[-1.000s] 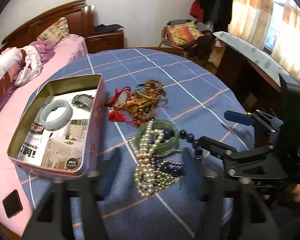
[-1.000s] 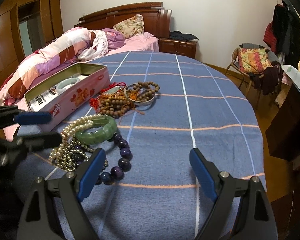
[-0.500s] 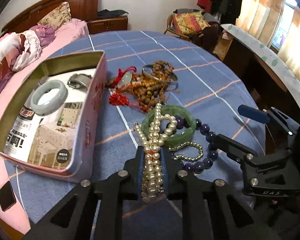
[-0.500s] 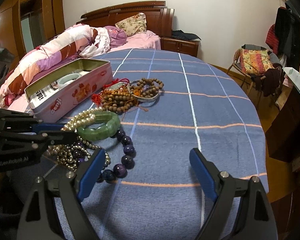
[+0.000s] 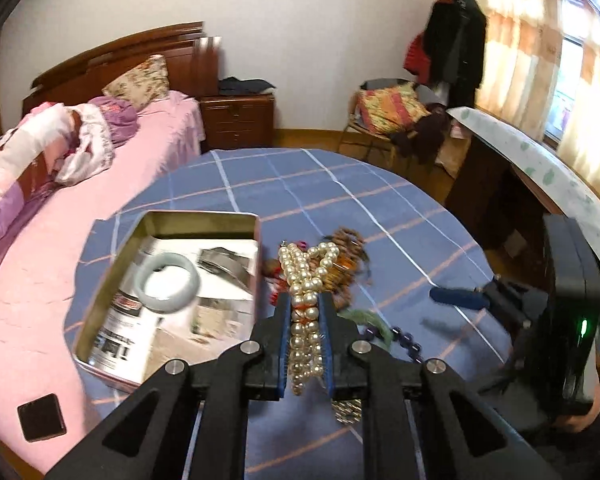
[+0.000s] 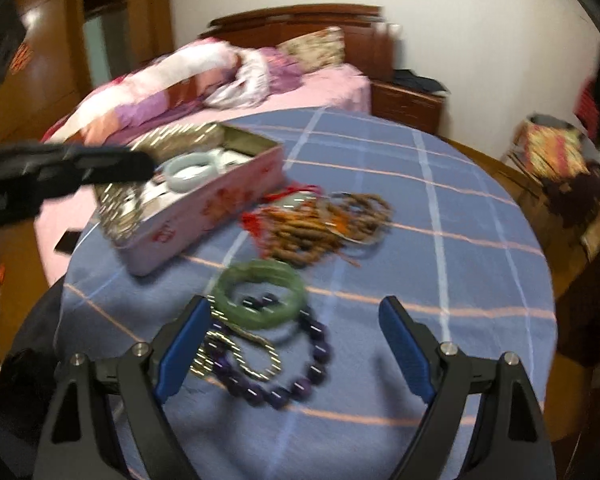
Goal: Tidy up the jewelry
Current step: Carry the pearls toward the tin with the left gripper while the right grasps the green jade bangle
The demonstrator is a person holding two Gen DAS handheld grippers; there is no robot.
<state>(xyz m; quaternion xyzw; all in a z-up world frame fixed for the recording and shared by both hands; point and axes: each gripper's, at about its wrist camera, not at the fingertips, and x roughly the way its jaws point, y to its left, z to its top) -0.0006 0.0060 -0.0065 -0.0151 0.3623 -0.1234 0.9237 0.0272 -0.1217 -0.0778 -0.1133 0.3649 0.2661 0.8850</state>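
Note:
My left gripper [image 5: 304,300] is shut on a white pearl necklace [image 5: 304,268], which hangs lifted above the blue checked tablecloth [image 5: 340,184] just right of the open pink tin [image 5: 203,226]. Inside the tin lie a pale bangle [image 5: 167,288] and a metal bracelet [image 5: 225,266]. My right gripper [image 6: 295,308] stands open low over the table, with a green bangle [image 6: 259,292], a purple bead bracelet [image 6: 295,384] and a small gold bead chain [image 6: 235,352] between and before its fingers. Both views are blurred by motion.
A heap of brown wooden beads with red tassels [image 6: 320,228] lies beyond the green bangle, beside the tin [image 6: 203,216]. A pink bed [image 5: 39,280] borders the table on the left. A dark desk [image 5: 500,200] and a chair [image 5: 384,116] stand at the right.
My left gripper closed on the pearl necklace and raised it off the table, towards the tin. My right gripper shifted left, closer over the green bangle and purple beads, still open.

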